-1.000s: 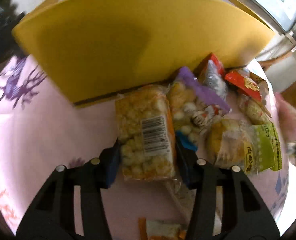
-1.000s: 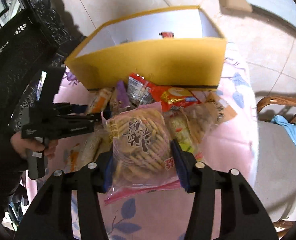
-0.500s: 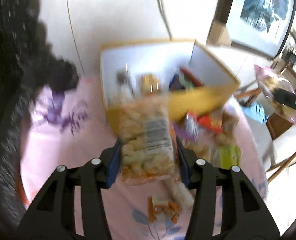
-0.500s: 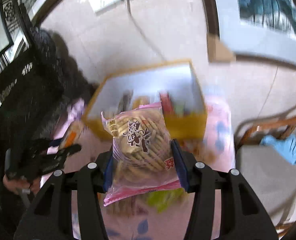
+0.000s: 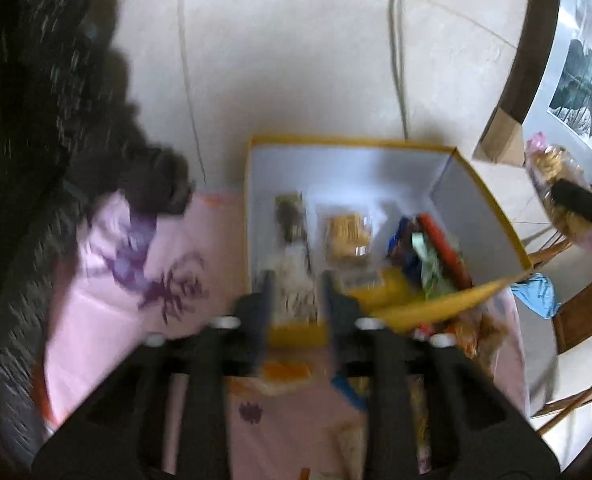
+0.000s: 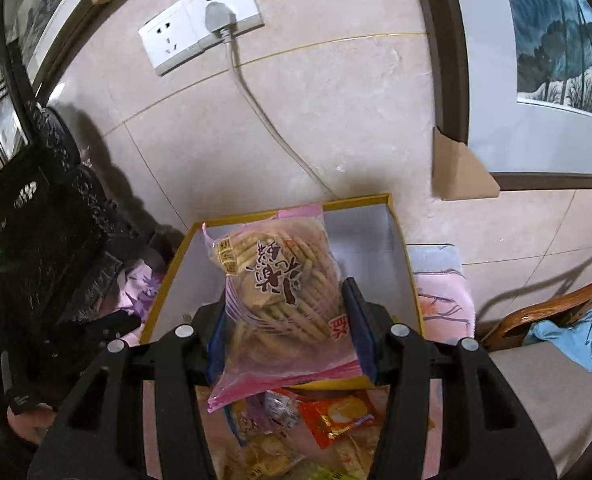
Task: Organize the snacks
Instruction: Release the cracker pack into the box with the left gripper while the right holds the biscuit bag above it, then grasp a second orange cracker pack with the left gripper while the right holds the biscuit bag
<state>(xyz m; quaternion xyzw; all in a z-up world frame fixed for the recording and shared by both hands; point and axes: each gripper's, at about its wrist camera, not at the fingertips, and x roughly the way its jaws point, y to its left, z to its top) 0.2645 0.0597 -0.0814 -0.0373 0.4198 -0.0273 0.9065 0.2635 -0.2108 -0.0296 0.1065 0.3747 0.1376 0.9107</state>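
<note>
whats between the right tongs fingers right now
A pink bag of round biscuits, pinched between the right tongs and hanging over the yellow box; the right wrist view shows it.

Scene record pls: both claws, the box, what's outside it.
left claw: jaws opening at the near edge of the yellow cardboard box; pale snack packet between the fingers, blurred
right claw: shut on pink plastic bag of biscuits, over the box
box contents: several packets
outside box: orange packet and others on pink cloth
</note>
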